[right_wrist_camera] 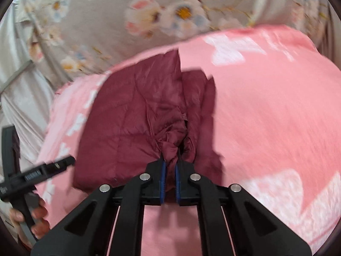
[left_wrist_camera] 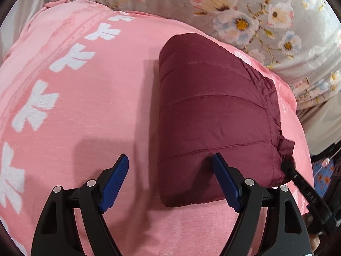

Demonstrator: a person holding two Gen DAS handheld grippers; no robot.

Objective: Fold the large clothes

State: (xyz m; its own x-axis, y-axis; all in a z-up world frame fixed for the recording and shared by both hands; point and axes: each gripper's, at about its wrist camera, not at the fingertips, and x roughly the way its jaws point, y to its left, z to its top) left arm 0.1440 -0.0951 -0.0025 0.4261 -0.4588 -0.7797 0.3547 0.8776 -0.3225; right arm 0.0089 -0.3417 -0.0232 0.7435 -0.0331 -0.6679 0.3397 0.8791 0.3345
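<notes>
Soft pink blanket with white leaf prints covers the bed. Right claw is pinched tight on a crumpled fold of the maroon quilted puffer jacket, folded into a padded block. Left claw gapes wide, empty, at the jacket's near edge. Grey floral sheet lies beyond.

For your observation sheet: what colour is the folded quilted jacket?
Dark maroon; the jacket shows best in the left wrist view.
</notes>
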